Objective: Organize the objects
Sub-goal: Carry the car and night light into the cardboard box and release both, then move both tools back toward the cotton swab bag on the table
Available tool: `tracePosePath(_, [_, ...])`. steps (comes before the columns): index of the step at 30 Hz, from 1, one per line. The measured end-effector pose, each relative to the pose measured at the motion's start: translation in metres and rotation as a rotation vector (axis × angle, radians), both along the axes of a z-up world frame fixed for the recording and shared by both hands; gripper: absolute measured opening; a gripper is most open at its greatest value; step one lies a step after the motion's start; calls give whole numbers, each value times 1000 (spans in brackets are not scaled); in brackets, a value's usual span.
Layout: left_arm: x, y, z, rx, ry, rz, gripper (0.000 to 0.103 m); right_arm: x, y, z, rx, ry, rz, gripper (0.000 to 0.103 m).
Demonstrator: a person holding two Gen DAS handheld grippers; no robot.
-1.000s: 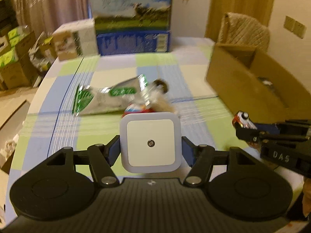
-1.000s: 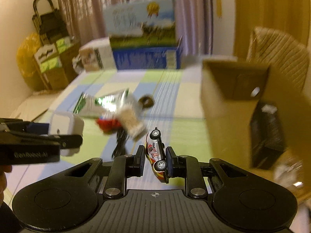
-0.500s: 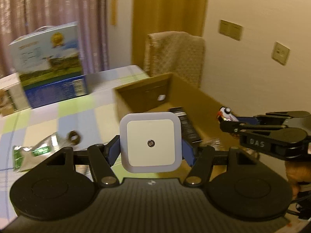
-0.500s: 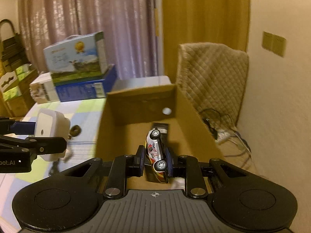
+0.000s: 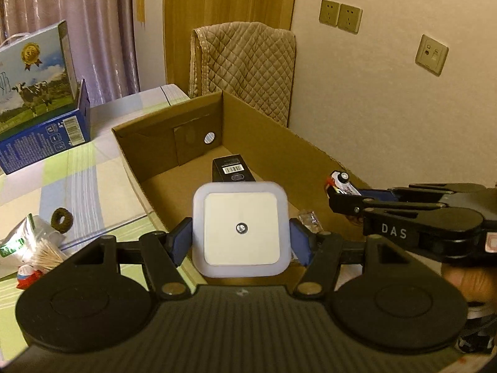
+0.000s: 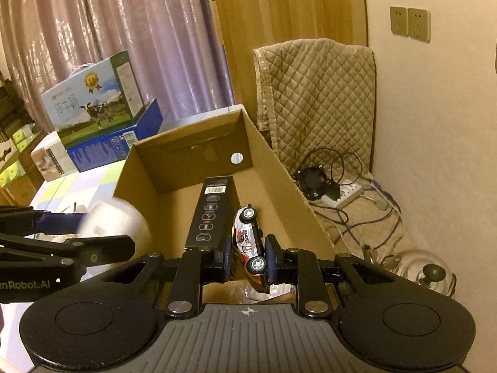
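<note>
The left tool [image 5: 241,244] is grasping a square white plastic night light with a small dark sensor at its centre [image 5: 240,228], its blue pads pressing on both side edges. The right tool [image 6: 248,262] is clenching a small white, red and yellow toy racing car [image 6: 250,250], held on its side with the wheels facing the camera. Both tools are hovering above the open brown cardboard box [image 5: 279,143] that is sitting on the bench with the green, blue and cream checked cloth [image 5: 93,168]. A long black carton with a barcode [image 6: 211,214] is already lying on the box floor, and something in a clear crinkled wrapper [image 5: 309,220] is lying at its near end.

The step in hand looks like the delivery of both objects into the box. Next, each tool probably needs lowering toward a bare patch of cardboard, clear of the black carton, before letting go. Other clutter, a brown ring [image 5: 62,220] and a bundle of toothpicks [image 5: 46,253] among it, is waiting on the bench to the left.
</note>
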State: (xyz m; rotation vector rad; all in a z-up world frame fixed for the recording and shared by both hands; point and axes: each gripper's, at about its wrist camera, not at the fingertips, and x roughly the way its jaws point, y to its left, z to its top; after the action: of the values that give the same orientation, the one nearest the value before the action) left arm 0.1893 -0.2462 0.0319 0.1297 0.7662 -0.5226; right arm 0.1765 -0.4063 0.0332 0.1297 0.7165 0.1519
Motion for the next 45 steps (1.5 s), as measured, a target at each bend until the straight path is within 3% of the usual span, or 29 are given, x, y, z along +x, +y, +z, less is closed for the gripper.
tracePosePath(2, [2,0,-1,5,-7,6,68,1,0,-1,2,3,2,19])
tracePosePath(16, [-2,48,15,-24,-34,117,69,7,14,-2,42,10,59,20])
tracePosePath(17, [-3,52,16,-25,-34,125,69,6,16,-1,46,3,72,22])
tracePosePath(21, [-6,64,17,-29,-36,151,69,2,21,2,48,-31,86,48])
tracePosePath(33, [-23,120,13,-30,-16,259,71,-10,30,25,58,-49,66,48])
tracePosePath(45, [-59,211,8,-3,-4,421,75,-34,92,54,77,-110,179,48])
